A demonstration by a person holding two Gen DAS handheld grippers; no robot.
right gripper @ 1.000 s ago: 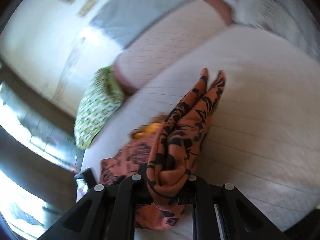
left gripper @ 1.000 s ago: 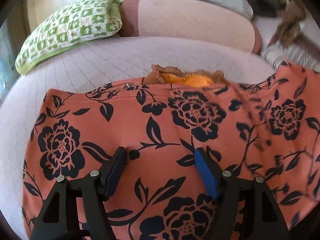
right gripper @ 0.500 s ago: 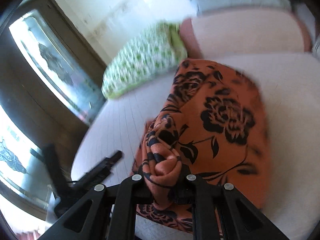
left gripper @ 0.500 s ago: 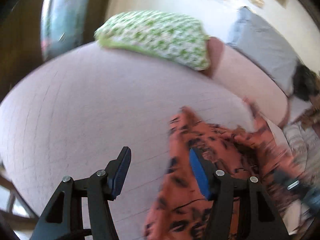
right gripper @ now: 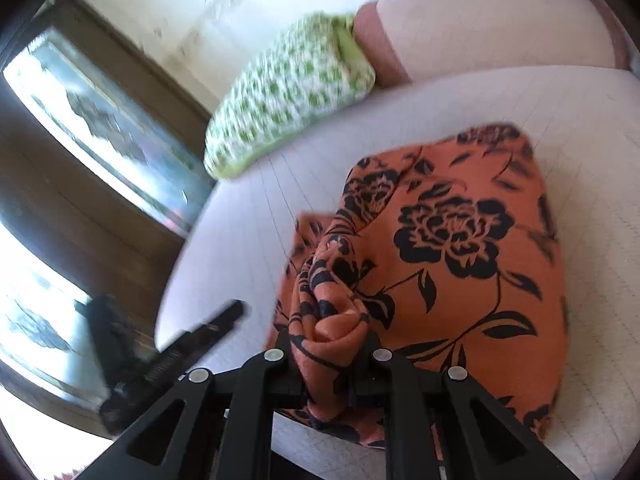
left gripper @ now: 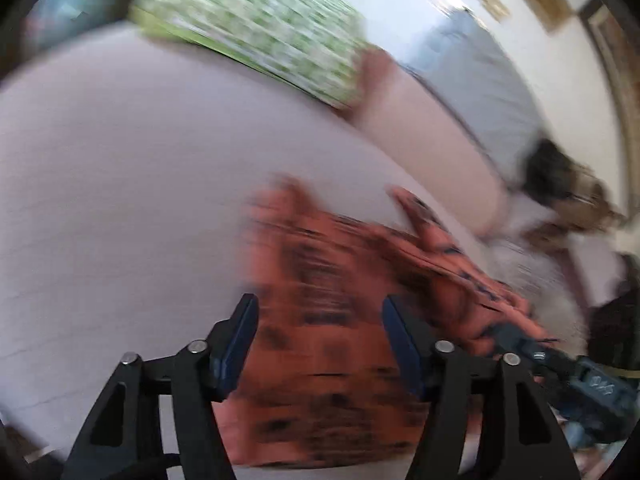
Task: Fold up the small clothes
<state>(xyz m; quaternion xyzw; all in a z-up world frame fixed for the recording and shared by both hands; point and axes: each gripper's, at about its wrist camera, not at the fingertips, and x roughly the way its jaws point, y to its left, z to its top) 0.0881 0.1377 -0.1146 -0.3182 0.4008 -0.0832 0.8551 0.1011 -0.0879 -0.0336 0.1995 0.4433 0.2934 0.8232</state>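
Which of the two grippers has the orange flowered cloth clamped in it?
The right gripper: it is shut on a bunched fold of the orange flowered cloth. The left gripper grips nothing; its jaws are opening above the cloth.

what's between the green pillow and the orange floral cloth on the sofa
Nothing: a bare stretch of pale sofa seat separates the green pillow from the orange floral cloth, clearest in the right wrist view.

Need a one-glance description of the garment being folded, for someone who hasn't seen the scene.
Start at the pale quilted cushion surface with the green-and-white patterned pillow at its back. In front of the pillow lies the orange garment, one bunched edge pinched in the right gripper. It is the only orange cloth there, printed with large black roses and leaves.
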